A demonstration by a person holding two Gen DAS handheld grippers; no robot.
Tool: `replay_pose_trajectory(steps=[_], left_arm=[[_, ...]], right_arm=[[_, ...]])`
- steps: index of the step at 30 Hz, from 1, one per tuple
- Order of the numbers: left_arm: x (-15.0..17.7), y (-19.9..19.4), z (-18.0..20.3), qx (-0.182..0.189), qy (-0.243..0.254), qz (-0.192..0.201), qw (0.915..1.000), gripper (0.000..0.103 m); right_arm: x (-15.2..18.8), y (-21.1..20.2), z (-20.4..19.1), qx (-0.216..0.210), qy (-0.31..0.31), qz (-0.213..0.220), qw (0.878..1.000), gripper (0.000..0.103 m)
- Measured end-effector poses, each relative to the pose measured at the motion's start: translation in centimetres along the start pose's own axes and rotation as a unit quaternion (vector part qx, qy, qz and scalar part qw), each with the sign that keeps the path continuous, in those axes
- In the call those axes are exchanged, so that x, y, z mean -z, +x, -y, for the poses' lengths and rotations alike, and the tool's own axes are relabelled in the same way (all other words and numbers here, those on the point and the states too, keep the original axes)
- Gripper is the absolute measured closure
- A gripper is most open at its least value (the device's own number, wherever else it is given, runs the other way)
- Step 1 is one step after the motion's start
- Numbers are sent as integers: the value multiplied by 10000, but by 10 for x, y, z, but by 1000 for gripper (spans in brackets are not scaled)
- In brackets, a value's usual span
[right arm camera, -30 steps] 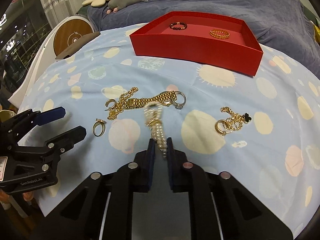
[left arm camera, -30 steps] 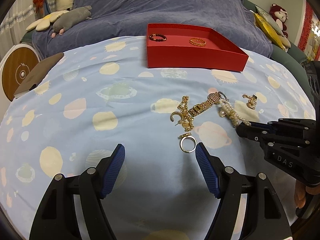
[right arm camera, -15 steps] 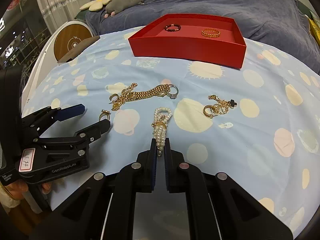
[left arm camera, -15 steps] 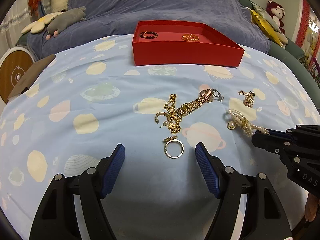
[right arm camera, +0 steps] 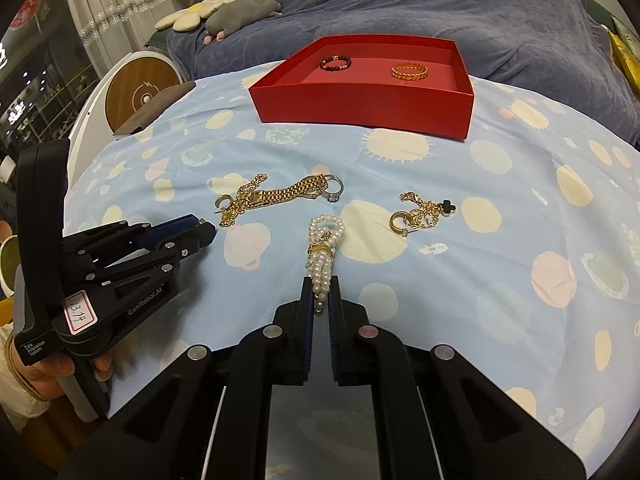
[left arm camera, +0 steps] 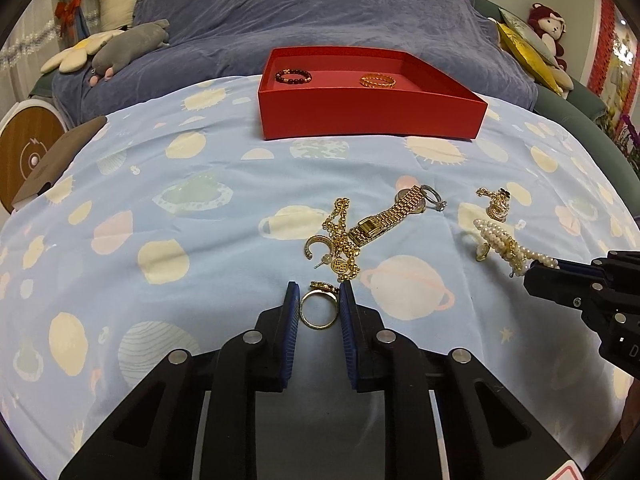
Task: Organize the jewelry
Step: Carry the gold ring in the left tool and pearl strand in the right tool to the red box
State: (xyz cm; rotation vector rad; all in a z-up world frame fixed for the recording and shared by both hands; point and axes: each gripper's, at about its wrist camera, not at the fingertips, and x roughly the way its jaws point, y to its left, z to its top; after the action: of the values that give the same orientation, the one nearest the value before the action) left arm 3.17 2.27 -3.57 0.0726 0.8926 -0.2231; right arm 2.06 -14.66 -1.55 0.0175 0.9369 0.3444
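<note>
**Left jaws narrowed around the ring**

Since half a second ago, the left gripper [left arm camera: 319,300] has narrowed its wide-spread fingers around one gold ring [left arm camera: 318,312]; the pads flank it closely, though whether they touch it I cannot tell. The right gripper [right arm camera: 321,295] stays clamped on one pearl strand [right arm camera: 322,258], which stretches ahead of its tips.

Farther ahead of both grippers sits one red tray [left arm camera: 372,108] holding two pieces: a dark bead bracelet [left arm camera: 293,77] and a gold band [left arm camera: 377,81]. Just beyond the ring lie a gold chain [left arm camera: 342,240], a gold watch band [left arm camera: 386,220] and a silver ring [left arm camera: 433,198].

Only the right view shows the clover charm [right arm camera: 447,206] clearly, with a hoop earring [right arm camera: 400,222] beside it, right of the pearls. Only the left view shows the gold ring between the pads; the right view hides it behind the left gripper.
</note>
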Motion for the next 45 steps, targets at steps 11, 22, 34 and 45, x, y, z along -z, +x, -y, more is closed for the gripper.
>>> replay_pose_trajectory(steps=[11,22,34,45], left_arm=[[-4,-16,-2,208,-65,149,9997,86],[-31,-41,-4,405,-311,444,9977,86],[-128,-50,-2,450,-317,954,9939,86],[-219,35,-16,189,-306,793,9962,86]], right_arm=[[-9,-13,-1,-30,22,223,9997,98],[-36,-37,-5,-15,95,755,9971,98],[-119,-57,26,56,446,1535,9871,98],[-194,13,67,261,539,1505,9868,98]])
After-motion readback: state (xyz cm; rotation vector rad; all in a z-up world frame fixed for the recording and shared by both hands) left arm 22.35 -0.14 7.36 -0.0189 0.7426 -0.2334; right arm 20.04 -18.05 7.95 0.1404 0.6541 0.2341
